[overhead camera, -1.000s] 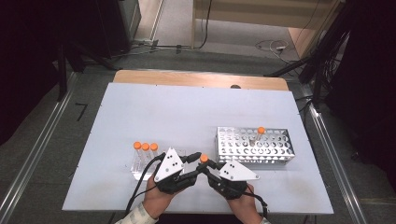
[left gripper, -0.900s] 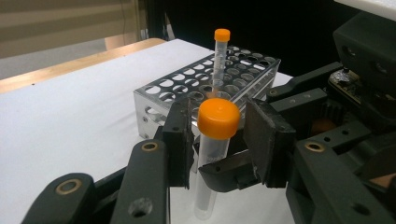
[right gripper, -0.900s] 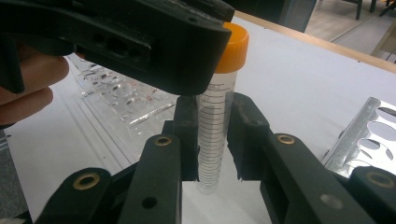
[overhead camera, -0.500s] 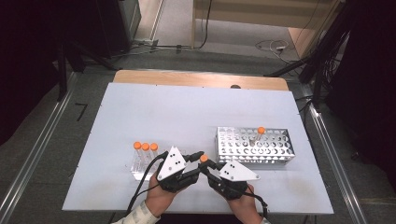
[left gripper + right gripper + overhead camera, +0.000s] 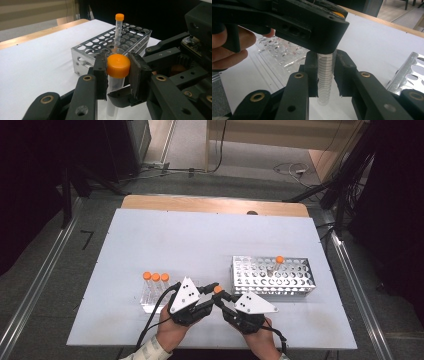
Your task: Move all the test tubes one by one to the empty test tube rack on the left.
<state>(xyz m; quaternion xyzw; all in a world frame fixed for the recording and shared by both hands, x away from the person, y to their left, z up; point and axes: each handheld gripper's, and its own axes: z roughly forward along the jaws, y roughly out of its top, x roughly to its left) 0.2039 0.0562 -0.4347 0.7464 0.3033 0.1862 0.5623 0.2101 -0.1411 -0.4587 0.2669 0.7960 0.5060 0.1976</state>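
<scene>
I hold one tube [image 5: 117, 75] between my two tongs, low in the middle of the high view, just above the desk [image 5: 200, 240]. My left tongs [image 5: 117, 72] are closed on its orange cap [image 5: 118, 65]. My right tongs [image 5: 326, 72] are closed on its clear body lower down. The tube stands up straight, cap on top, its long side going up and down. If I twist or pull too hard, I think the cap could pop off or the tube could slip and fall. The metal rack [image 5: 272, 276] sits to the right with one tube in it [image 5: 276, 266]. Three more tubes [image 5: 155, 282] wait to the left in a clear rack [image 5: 282, 53].
</scene>
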